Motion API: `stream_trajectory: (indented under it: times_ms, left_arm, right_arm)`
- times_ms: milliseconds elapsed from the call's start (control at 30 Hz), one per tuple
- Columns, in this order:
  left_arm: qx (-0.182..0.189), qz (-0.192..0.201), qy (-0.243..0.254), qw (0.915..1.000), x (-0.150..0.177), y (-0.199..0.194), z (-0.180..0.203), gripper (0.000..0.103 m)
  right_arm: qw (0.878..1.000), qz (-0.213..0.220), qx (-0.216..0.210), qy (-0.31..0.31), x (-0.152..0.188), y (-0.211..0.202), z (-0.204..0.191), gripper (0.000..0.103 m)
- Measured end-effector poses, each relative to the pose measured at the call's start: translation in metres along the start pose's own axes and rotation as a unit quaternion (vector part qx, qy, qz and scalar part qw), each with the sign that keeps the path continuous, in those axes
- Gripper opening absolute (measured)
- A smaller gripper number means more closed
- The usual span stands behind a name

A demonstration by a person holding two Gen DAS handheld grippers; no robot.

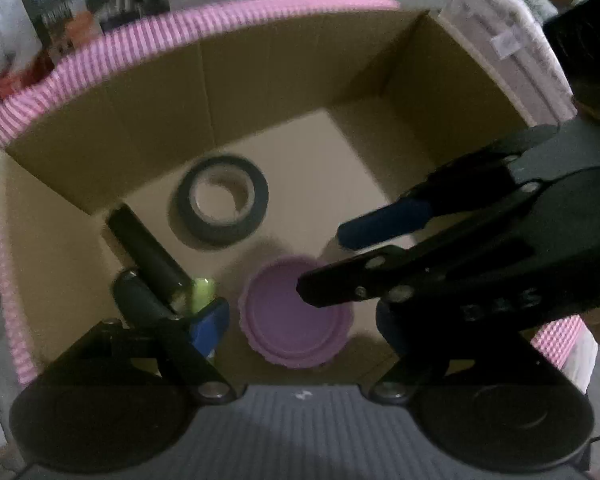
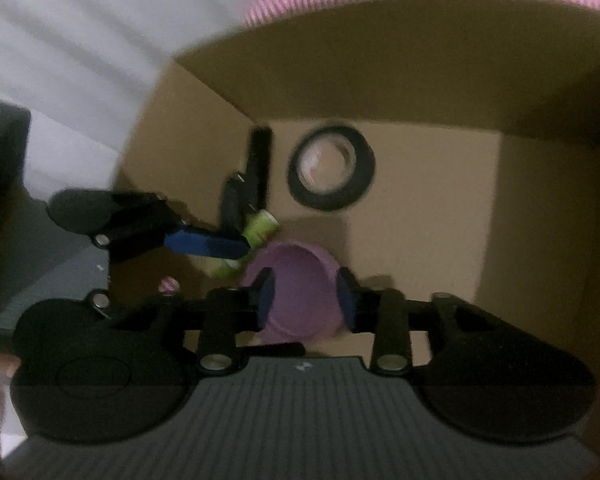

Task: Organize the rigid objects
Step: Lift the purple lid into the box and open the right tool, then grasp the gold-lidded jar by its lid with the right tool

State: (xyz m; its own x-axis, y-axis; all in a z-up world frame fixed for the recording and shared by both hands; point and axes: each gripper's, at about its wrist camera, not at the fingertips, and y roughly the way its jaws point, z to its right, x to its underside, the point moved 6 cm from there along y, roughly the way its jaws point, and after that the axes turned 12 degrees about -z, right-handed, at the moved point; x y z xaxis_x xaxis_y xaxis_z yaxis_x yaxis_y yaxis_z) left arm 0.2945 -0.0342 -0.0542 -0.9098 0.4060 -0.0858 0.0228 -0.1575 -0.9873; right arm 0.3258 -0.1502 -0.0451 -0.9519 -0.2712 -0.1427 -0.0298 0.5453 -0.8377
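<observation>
Already boxed (image 1: 260, 80): tape roll (image 1: 222, 206), purple lid (image 1: 292, 316), black tubes (image 1: 148, 256); both grippers' fingers spread, pinching nothing, more maybe outside.

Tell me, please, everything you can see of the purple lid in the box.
The purple lid is round, plastic-looking, with a ribbed edge and a raised rim around a flat middle. It lies on the floor of the cardboard box, near the front. A green tube sits close beside it; whether they touch is unclear. The right tool straddles it with pads apart, not pressing.
</observation>
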Motion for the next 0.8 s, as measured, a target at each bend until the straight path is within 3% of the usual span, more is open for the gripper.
stream_trajectory:
  times_ms: [67,267,500,633,800]
  left_arm:
    - [-0.004,0.027,0.001,0.9996,0.003,-0.02,0.002,0.083]
    - [-0.014,0.115,-0.005,0.9932,0.032,-0.086,0.01,0.088]
    - [-0.031,0.231,-0.007,0.9725,0.093,-0.141,0.038,0.097]
    - [-0.022,0.265,-0.004,0.964,0.128,-0.133,0.063,0.098]
    - [-0.028,0.254,0.01,0.9668,0.152,-0.086,0.094,0.098]
  right_arm:
    - [0.999,0.032,0.0,-0.011,0.005,-0.017,-0.007,0.052]
    - [0.988,0.149,-0.01,-0.031,0.043,-0.09,-0.034,0.065]
    - [0.959,0.28,0.0,-0.049,0.135,-0.174,-0.054,0.072]
    - [0.946,0.321,0.006,-0.046,0.183,-0.176,-0.049,0.074]
    - [0.949,0.315,0.005,-0.002,0.227,-0.14,-0.026,0.074]
